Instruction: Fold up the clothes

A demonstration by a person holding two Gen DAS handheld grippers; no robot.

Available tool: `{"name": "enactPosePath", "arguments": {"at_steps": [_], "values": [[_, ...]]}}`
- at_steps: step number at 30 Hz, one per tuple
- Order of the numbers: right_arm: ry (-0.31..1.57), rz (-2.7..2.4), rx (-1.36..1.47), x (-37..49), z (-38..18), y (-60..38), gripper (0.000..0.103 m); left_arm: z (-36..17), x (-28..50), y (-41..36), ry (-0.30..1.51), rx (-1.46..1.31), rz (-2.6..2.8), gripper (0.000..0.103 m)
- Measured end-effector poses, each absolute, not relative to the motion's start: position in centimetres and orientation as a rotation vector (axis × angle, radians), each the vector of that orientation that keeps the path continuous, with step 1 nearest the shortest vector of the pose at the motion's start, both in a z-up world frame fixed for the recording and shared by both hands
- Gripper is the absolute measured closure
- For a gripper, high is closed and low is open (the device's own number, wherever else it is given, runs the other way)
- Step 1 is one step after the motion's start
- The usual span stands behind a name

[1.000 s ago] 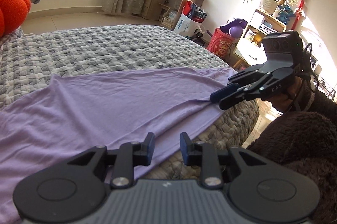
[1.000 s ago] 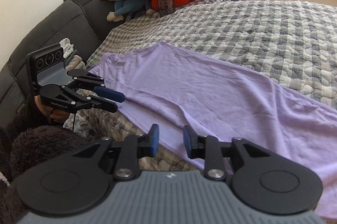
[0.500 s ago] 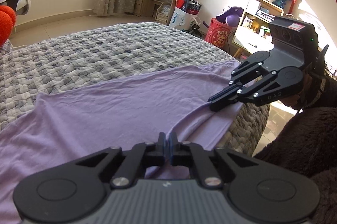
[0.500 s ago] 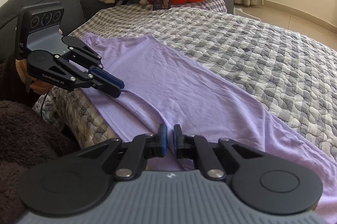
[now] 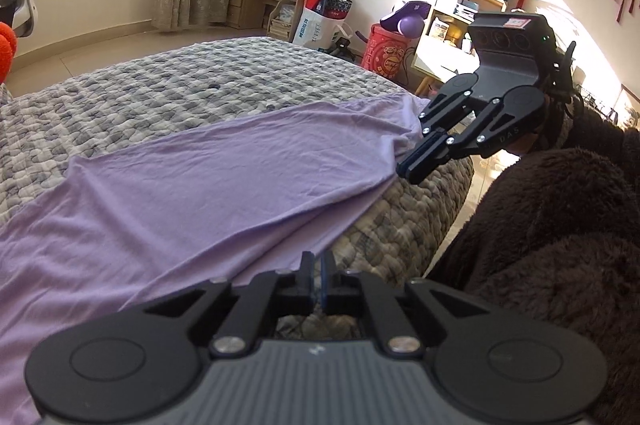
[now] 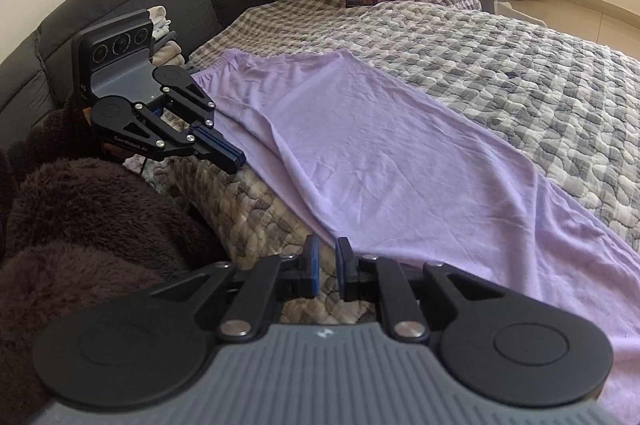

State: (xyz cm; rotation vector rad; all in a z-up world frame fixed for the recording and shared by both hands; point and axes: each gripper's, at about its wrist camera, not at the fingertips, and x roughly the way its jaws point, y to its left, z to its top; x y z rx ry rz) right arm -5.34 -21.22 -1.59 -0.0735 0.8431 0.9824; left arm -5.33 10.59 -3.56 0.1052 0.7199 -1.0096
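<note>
Garment: we see a lilac garment point(image 5: 224, 185) spread flat along the near edge of a bed with a grey checked quilt point(image 5: 168, 93), its near hem hanging a little over the side.

Progress: we judge the task barely begun. The cloth lies in a single smooth layer and no fold shows in either view. All the folding is left (only the pick-up of the near hem is under way).

Left gripper point(image 5: 318, 271): it sits at the near hem, pointing down towards the bed edge. Its jaws are nearly together but easing apart. In the left wrist view the hem runs right up to the tips, and in the right wrist view the tips point(image 6: 234, 161) lie against the cloth edge. We cannot tell whether fabric is actually pinched.

Right gripper point(image 6: 325, 259): it also tilts down over the bed edge, further along the same hem. Its jaws are opening, with a plain gap between the blue pads point(image 6: 315, 267). In its own view quilt shows through that gap, with the hem just beyond the tips. We take it as released, holding nothing.

Pose: both grippers are angled down at the same edge, well apart, with a dark fleecy sleeve point(image 5: 560, 225) behind them.

Risk: we think the thin fabric could slip free if lifted now.
</note>
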Motion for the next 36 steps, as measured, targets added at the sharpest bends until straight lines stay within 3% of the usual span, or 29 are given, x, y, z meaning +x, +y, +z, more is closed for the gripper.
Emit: {"name": "enactPosePath", "arguments": {"at_steps": [2,4,7,12,15,20,25,36], "values": [[0.825,0.991,-0.064,-5.5,-1.2,-21.1,0.088,-3.1,-5.4,11.7,0.693,0.071,-0.978,0.089],[0.81,0.986,-0.046,-5.3,-0.9,-20.8,0.088,-2.9,-5.2,13.0,0.673,0.049,-0.926,0.073],[0.808,0.981,0.005,-4.0,-0.9,-20.0,0.088,-2.9,-4.6,14.7,0.667,0.026,-0.839,0.063],[0.821,1.02,0.005,-2.4,-1.6,-17.0,0.084,-3.4,-3.3,17.3,0.687,0.0,-0.761,0.056],[0.827,1.052,-0.013,-1.8,-2.0,-15.0,0.07,-4.0,-2.9,17.9,0.703,0.011,-0.755,0.055],[0.827,1.083,-0.051,-0.8,-2.7,-11.9,0.07,-5.0,-2.5,18.3,0.717,0.036,-0.773,0.06],[0.843,1.14,-0.061,-0.3,-3.3,-10.0,0.07,-5.4,-2.8,18.6,0.726,0.046,-0.837,0.093],[0.925,1.325,-0.017,-1.0,-2.7,-8.4,0.069,-5.6,-6.8,20.1,0.768,0.093,-0.925,0.093]]}}
